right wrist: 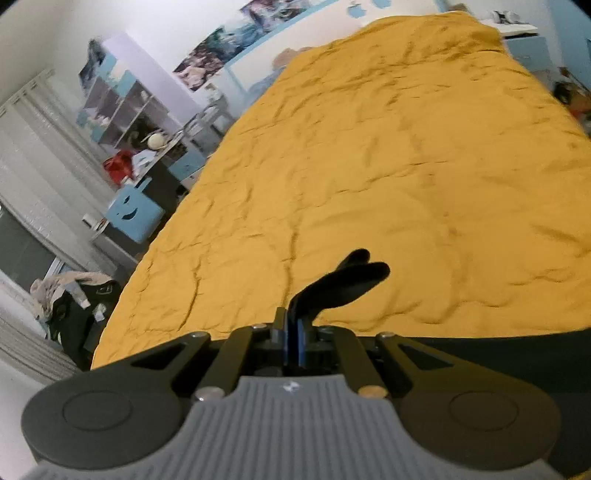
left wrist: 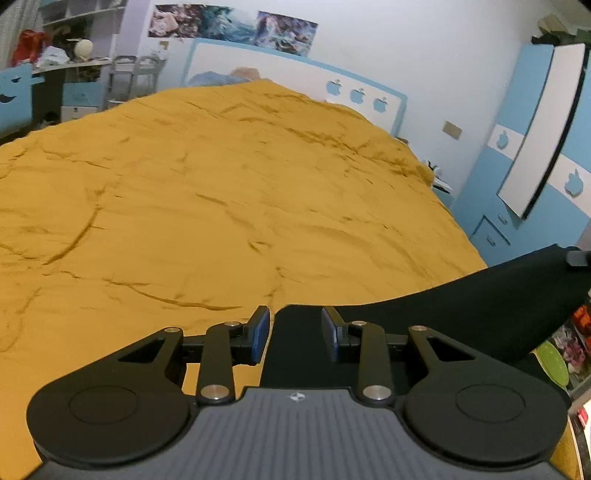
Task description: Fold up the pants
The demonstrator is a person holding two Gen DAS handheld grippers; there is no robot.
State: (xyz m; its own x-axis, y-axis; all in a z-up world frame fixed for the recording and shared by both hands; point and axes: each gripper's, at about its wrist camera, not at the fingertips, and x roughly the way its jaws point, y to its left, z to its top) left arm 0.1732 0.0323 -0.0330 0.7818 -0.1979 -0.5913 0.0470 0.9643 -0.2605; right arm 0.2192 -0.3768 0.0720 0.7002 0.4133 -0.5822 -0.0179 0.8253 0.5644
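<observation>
Bedspread: mustard yellow [left wrist: 221, 192], wrinkled, covering the bed
Headboard: white with blue apples [left wrist: 356, 95]
Wall: posters [left wrist: 232, 22]
Wardrobe: blue and white [left wrist: 532, 147]
Shelves: cluttered [right wrist: 122, 107]

Both grippers look alike. The left gripper [left wrist: 294, 334] and right gripper [right wrist: 294, 341] each have a grey ribbed body bearing a small white emblem, flanked by two round matte-black discs. Black linkage bars with silver screws run forward to black fingers [left wrist: 258, 334] faced with blue pads.
</observation>
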